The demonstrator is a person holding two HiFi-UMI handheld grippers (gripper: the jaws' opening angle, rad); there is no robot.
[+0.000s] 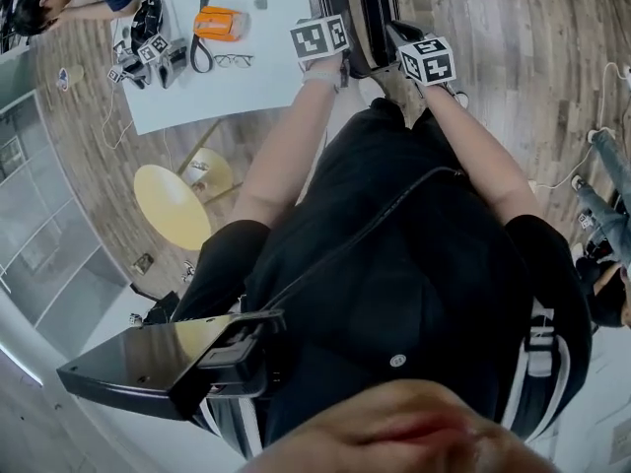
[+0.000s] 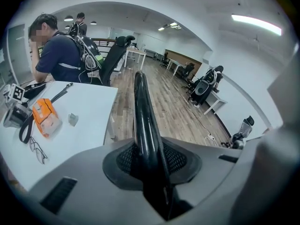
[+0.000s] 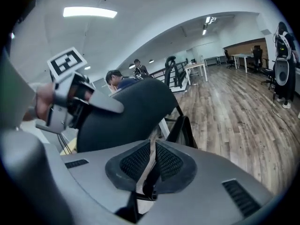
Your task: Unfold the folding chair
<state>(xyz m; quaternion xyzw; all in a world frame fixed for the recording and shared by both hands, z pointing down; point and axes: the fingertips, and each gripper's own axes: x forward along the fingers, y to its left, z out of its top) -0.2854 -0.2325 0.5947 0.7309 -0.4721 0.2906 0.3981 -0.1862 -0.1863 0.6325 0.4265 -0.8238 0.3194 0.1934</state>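
The black folding chair (image 1: 363, 8) stands folded on the wooden floor just beyond my two grippers. My left gripper (image 1: 320, 39) is shut on the chair's rounded black top edge (image 2: 140, 107). That edge runs up out of the jaws, and the pads (image 2: 178, 158) press on it from both sides. My right gripper (image 1: 426, 59) is on the chair's right side. Its jaws (image 3: 151, 165) are shut, with only a thin slit between the pads. Past them I see the black backrest (image 3: 126, 111), the chair's frame (image 3: 185, 125) and the left gripper's marker cube (image 3: 65, 62).
A white table (image 1: 246, 87) at the left carries an orange case (image 1: 219, 23), glasses (image 1: 234, 61) and spare grippers (image 1: 148, 52). A person (image 2: 61, 55) sits at it. A yellow round seat (image 1: 173, 205) stands lower left. An office chair (image 2: 115, 57) stands behind the table.
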